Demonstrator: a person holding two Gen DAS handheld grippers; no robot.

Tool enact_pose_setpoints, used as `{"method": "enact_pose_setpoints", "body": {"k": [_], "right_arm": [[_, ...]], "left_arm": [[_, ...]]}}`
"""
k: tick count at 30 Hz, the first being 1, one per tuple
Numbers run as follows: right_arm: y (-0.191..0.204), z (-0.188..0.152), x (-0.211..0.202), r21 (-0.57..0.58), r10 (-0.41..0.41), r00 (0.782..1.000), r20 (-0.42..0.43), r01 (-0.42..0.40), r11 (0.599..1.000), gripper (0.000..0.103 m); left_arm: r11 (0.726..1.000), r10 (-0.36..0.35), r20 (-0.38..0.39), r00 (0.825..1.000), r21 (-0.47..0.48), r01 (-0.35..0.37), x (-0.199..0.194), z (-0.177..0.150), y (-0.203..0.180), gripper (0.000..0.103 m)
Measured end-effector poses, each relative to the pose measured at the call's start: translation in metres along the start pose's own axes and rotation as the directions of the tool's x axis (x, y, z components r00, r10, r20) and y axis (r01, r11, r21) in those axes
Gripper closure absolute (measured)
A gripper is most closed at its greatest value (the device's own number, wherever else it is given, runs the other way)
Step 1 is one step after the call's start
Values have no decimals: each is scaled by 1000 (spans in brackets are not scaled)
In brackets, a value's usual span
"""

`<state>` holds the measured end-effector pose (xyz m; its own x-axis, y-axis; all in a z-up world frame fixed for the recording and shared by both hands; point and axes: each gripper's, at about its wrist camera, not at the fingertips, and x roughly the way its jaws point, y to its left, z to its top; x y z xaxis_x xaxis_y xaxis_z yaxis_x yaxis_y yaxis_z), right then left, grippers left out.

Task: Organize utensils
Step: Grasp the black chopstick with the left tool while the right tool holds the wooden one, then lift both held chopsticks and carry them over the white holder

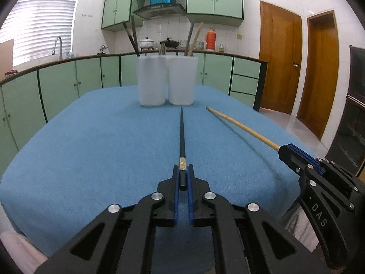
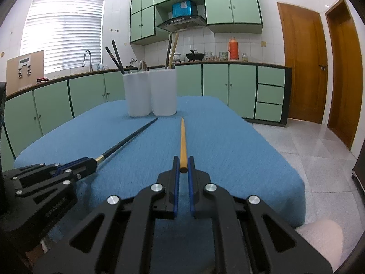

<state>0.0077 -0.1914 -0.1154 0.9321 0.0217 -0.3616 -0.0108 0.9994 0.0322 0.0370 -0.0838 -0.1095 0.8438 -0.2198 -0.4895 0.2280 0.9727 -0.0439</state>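
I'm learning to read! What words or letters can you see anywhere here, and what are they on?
"DAS": on the right gripper body, left wrist view.
Raised lettering on the left gripper body: too blurred to read.
Blue box label over the hood: too small to read.

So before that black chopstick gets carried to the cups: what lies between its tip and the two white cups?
Only bare blue cloth; the left wrist view shows the black chopstick ending just short of the white cups.

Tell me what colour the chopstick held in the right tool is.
Light wooden yellow-tan; the chopstick shows best in the right wrist view, clamped in the right tool.
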Motion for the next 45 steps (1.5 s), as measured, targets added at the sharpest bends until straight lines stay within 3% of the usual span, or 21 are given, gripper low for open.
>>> {"method": "enact_pose_setpoints", "body": {"k": [9, 20, 31, 45], "right_arm": [[-8, 37, -21, -30, 6, 996, 87, -3, 1000, 97], [-23, 130, -29, -25, 90, 988, 129, -87, 996, 97], [-11, 204, -14, -66, 189, 978, 91, -184, 981, 97], [8, 255, -1, -125, 252, 964, 84, -241, 962, 97]], "left_arm": [[1000, 13, 121, 993, 11, -14, -35, 33, 10, 97], [1000, -6, 228, 974, 16, 2, -65, 106, 26, 97], [999, -48, 215, 975, -3, 49, -63, 164, 37, 97], [997, -72, 270, 960, 28, 67, -67, 210, 44, 97]]}}
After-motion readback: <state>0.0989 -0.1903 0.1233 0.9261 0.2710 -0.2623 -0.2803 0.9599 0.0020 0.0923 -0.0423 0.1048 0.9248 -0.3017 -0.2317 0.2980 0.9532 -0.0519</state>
